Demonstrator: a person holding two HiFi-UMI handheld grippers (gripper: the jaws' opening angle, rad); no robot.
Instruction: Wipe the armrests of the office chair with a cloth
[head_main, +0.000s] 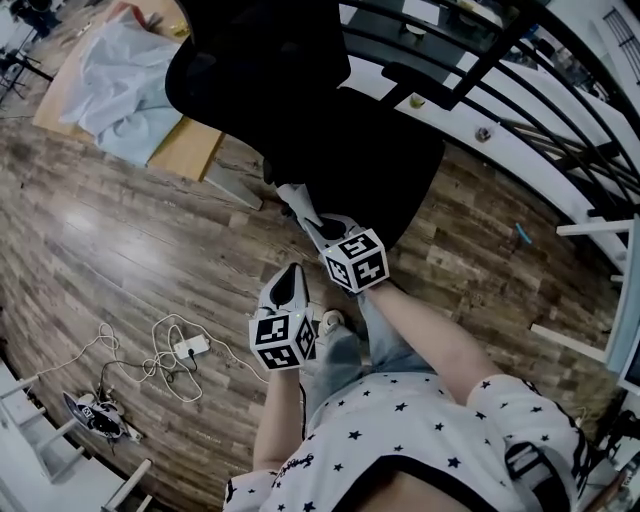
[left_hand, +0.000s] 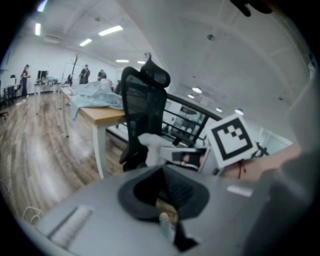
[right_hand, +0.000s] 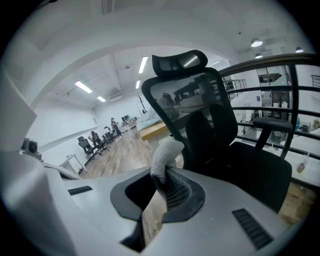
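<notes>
Bringing cloth to chair.
Gripping a white cloth (right_hand: 166, 150) by one end in the right gripper (right_hand: 160, 176), jaws clamped on it, just short of the black chair (right_hand: 200, 115); carrying the left gripper (left_hand: 163, 170) beside and lower, jaws closed on nothing. Not yet touching either armrest (right_hand: 272, 124). To wipe well: lay the loose end flat on the pad, press lightly, drag along the full length, then round the edges; brace the chair with the left gripper, as likely to swivel.
</notes>
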